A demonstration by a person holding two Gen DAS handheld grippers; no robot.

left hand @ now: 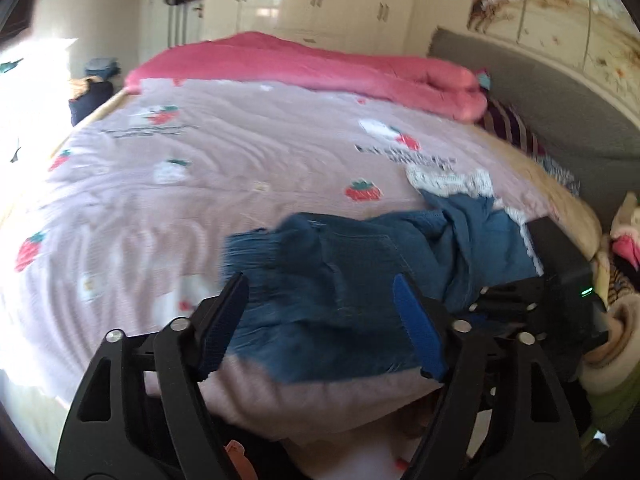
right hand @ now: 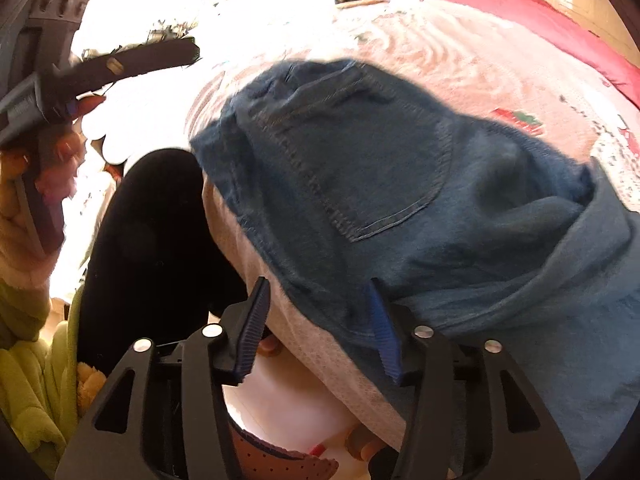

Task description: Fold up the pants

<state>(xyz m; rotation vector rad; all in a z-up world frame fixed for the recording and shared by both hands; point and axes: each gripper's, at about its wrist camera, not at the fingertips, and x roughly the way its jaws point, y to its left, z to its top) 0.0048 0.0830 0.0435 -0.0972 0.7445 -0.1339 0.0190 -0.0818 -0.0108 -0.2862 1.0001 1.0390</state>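
Left wrist view: the pants (left hand: 360,264), blue denim, lie bunched near the front edge of the bed (left hand: 160,208), on its pink strawberry-print cover (left hand: 224,152). The left gripper (left hand: 320,312) hangs just before the pants with its jaws apart; denim shows between the blue pads (left hand: 416,320), but neither pad presses on it and nothing is held. A white lace-trimmed cloth (left hand: 448,180) peeks out at the far side of the pants. Further back from the pants, a pink quilt (left hand: 320,68) is heaped along the far side of the bed, with a grey headboard (left hand: 540,92) to the right and pale wardrobes (left hand: 320,0) behind. The right gripper's black body shows at the right of the pants, close beside them.

Right wrist view: the pants (right hand: 380,168) fill the middle, a stitched back pocket (right hand: 384,184) facing up and a thick fold running off to the right. The right gripper (right hand: 320,320) stands at the near edge of the pants with its jaws apart; the right-hand pad (right hand: 382,328) lies against the denim hem, the left-hand pad clear of it over the bed's edge, so there is no grip. Left of the pants the left gripper (right hand: 100,68) is seen in a hand (right hand: 24,184), raised off the bed. Below that hand, a green fuzzy sleeve (right hand: 24,344). Glare whitens the far left beyond the pants.
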